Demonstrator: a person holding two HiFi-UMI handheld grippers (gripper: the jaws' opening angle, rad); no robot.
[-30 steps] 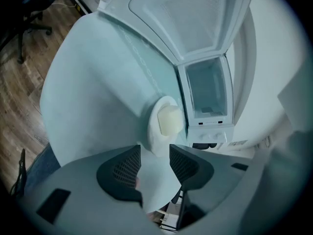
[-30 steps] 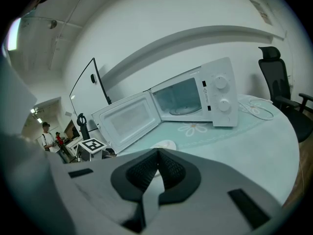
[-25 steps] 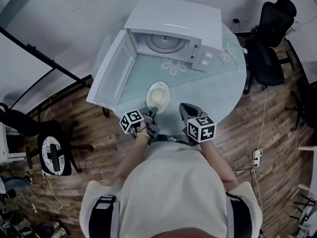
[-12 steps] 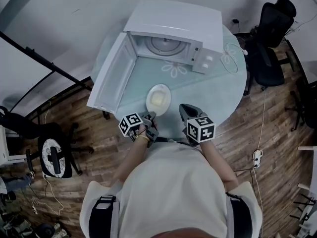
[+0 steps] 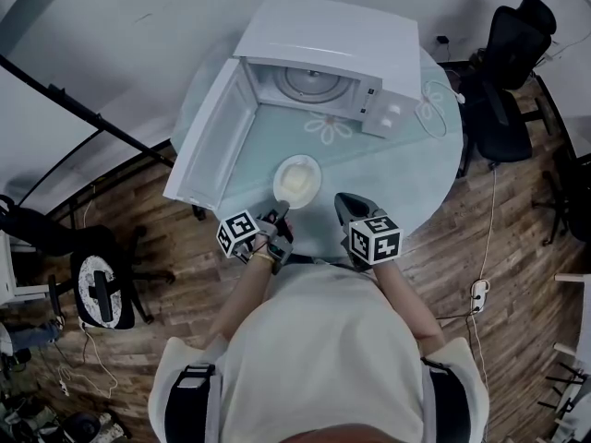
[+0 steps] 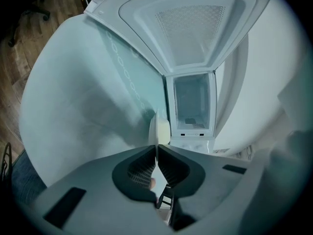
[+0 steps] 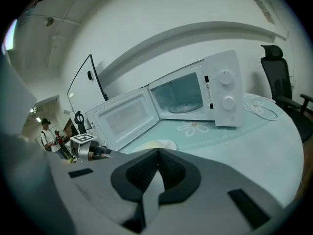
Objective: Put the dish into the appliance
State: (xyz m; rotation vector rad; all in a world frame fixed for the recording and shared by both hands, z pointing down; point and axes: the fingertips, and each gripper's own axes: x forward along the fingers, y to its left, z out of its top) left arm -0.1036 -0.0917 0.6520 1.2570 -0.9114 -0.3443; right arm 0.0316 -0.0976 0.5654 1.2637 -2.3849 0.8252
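A white dish [image 5: 297, 179] with a yellowish middle lies on the round pale-green glass table [image 5: 406, 169], in front of the white microwave [image 5: 323, 40]. The microwave's door [image 5: 212, 137] stands wide open to the left. My left gripper [image 5: 280, 216] is at the dish's near rim, its jaws closing. In the left gripper view the dish [image 6: 160, 127] shows edge-on, its rim pinched between the pads of the left gripper [image 6: 156, 153]. My right gripper [image 5: 343, 201] hovers just right of the dish, shut and empty. The right gripper [image 7: 157, 152] faces the microwave [image 7: 220, 87] and the dish [image 7: 159, 144].
A looped white cable [image 5: 429, 100] lies on the table right of the microwave. Black office chairs [image 5: 503, 72] stand at the right, another chair [image 5: 102, 284] at the left on the wooden floor. A black pole [image 5: 83, 113] slants past the table's left. A person [image 7: 49, 136] stands far off.
The left gripper's jaws have gone from wide open to pinching the dish's near rim, and its marker cube has shifted slightly left. The right gripper and the dish have stayed put.
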